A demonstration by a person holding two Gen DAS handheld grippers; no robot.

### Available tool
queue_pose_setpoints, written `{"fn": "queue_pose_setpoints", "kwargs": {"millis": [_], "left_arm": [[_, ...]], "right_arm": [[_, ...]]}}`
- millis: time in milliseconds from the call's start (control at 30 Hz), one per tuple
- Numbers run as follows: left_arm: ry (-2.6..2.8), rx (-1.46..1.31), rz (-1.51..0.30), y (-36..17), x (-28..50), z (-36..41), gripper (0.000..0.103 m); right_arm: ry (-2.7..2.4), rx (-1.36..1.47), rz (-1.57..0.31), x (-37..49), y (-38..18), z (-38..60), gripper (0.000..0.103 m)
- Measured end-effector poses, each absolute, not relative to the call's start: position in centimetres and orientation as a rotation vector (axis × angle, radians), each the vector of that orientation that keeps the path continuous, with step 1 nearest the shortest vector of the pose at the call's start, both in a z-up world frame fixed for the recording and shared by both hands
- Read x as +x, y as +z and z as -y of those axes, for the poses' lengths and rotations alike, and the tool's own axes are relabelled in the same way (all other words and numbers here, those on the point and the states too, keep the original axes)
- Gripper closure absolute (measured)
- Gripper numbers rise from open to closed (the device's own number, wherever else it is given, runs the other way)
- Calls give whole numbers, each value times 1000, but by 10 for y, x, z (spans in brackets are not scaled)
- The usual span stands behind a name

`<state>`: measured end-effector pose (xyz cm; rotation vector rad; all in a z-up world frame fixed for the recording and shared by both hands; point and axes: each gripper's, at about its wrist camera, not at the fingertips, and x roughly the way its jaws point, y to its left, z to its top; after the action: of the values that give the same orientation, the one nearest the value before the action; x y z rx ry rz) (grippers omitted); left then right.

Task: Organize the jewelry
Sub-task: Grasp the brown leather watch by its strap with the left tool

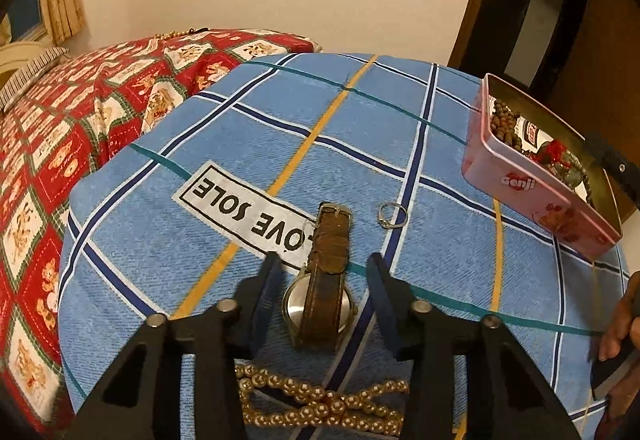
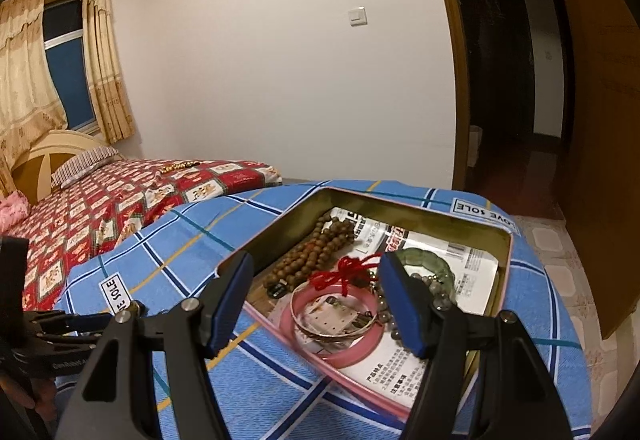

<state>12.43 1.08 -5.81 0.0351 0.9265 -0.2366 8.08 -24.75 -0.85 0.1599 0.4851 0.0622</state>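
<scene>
Two grippers show, each with its black, blue-padded fingers spread apart and gripping nothing. The left gripper [image 1: 324, 268] hangs low over the worktop [image 1: 248, 144], a rounded surface under a blue woven cloth crossed by navy, white, yellow and teal stripes, with a white label printed in black letters. Between its fingers lies a watch [image 1: 320, 300]: a round metal case with its smooth back up, and a worn, cracked brown leather strap running away from the fingers to a metal buckle. Just beyond the right finger, apart from the watch, a thin silver ring [image 1: 393, 215] lies flat on the cloth. Under the gripper's body, nearer than the fingers, a rope of round, glossy gold-toned pearls [image 1: 320, 402] lies in crossed strands.

Far to the right of those fingers stands a pink rectangular tin [image 1: 520, 184] with rounded corners and a dull gold inside. The right gripper [image 2: 316, 298] hovers above that tin [image 2: 505, 272], which is lined with printed paper. Seen between its fingers are a heap of small matt brown wooden beads [image 2: 308, 254], a knot of red cord [image 2: 344, 272], a smooth pink bangle [image 2: 360, 350] and a thin metal bangle [image 2: 340, 334] lying inside it. Behind the right finger, a translucent green bangle [image 2: 434, 260] and grey-green round beads [image 2: 436, 290] rest on the paper.

Beyond the worktop stands a bed [image 1: 80, 112] with a red patchwork-print cover.
</scene>
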Motion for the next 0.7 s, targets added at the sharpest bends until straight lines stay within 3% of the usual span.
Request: {"fn": "queue_pose_setpoints", "kwargs": {"millis": [233,300,700], "left_arm": [[-264,27,-921,-58,126,-11,74],[-259,23,-913,-56,126,-11,80],[-400,9,-742,-10,112,29,81]], "right_arm": [[30,155,-538,83,-14,246,34],[28,160,-545,83,-16,247,34],[-14,175,-524,80,-12,256,34]]}}
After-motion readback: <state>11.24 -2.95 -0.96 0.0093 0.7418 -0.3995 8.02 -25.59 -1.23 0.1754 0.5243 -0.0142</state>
